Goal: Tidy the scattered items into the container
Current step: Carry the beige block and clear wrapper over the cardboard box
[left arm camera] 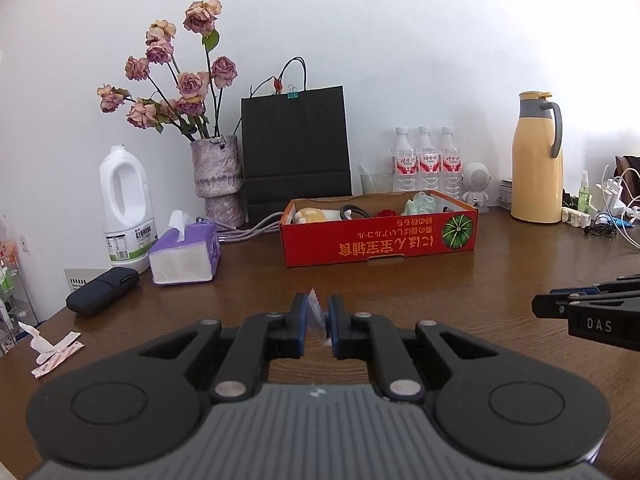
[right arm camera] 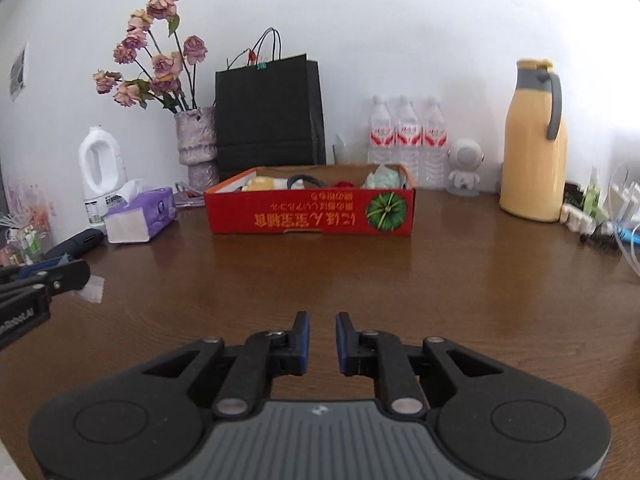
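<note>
A shallow red cardboard box point(left arm camera: 380, 236) point(right arm camera: 308, 216) stands at the back middle of the brown table, holding a yellow-white soft item, a black cable, something red and a pale green bag. My left gripper point(left arm camera: 318, 304) is shut on a small clear plastic wrapper point(left arm camera: 317, 322) with a serrated edge, well short of the box. In the right wrist view the left gripper point(right arm camera: 80, 276) enters from the left with the wrapper point(right arm camera: 93, 288) at its tip. My right gripper point(right arm camera: 322, 320) point(left arm camera: 560, 304) stands slightly open over bare table, nothing between its blue pads.
Torn white paper scraps point(left arm camera: 52, 348) lie near the table's left edge. A black case point(left arm camera: 102, 290), purple tissue pack point(left arm camera: 184, 248), white jug point(left arm camera: 126, 208), flower vase point(left arm camera: 218, 180) and black bag point(left arm camera: 296, 148) stand left and behind. Yellow flask point(left arm camera: 538, 160), bottles and cables at right.
</note>
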The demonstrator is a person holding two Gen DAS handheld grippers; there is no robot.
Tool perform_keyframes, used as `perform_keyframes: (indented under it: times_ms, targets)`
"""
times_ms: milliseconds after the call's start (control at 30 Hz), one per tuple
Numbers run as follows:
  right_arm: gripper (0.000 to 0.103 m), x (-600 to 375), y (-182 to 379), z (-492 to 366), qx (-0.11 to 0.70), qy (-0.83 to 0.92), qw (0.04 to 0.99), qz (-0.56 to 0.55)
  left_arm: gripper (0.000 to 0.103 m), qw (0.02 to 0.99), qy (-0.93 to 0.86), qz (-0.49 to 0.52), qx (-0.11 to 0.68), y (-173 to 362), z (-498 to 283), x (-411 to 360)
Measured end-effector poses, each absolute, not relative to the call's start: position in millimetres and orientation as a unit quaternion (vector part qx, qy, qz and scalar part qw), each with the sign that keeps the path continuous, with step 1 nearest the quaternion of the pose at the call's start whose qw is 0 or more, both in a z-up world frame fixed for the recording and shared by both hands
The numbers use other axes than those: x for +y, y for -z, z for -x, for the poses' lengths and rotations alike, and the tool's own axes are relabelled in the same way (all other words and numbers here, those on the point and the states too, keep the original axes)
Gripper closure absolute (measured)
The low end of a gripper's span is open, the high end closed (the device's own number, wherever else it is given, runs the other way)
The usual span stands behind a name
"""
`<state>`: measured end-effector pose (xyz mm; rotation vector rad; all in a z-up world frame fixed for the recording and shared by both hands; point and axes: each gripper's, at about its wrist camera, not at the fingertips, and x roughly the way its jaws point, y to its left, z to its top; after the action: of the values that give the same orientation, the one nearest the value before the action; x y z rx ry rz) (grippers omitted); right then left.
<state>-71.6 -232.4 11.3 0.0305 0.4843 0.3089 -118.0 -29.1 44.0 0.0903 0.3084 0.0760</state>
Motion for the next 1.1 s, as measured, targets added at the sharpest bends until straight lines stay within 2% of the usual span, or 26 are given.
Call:
perform_keyframes:
  times_ms: [67,167,400,667,967,1100]
  targets:
    - [0.07,-224.3,-6.8,69.8,0.255,-0.178,0.95,-0.012,0.091,0.985,-0.038,-0.042,0.165,-40.6,112.2,-26.1]
    - [0.068,-199.3,5.9,64.0,0.287,-0.185,0.94,0.001,0.091,0.983,-0.041,-0.037,0.175,-37.5,106.5,-21.7]
    - [0.083,-167.8,16.6,49.5,0.309,-0.178,0.933,0.037,0.091,0.981,-0.047,-0.042,0.184,-33.4,103.9,-14.5]
    - [0.084,-181.7,2.9,40.9,0.284,-0.14,0.948,0.02,0.091,0.984,-0.032,-0.036,0.173,-42.9,85.2,-17.0]
    - [0.084,-212.8,-66.8,-67.3,0.222,-0.124,0.967,-0.007,0.091,0.991,0.014,-0.019,0.128,-94.8,-39.8,-24.3]
    - [0.084,-227.0,-97.3,-147.3,0.229,-0.139,0.963,-0.031,0.091,0.987,0.028,-0.002,0.158,-125.7,-133.8,-5.6]
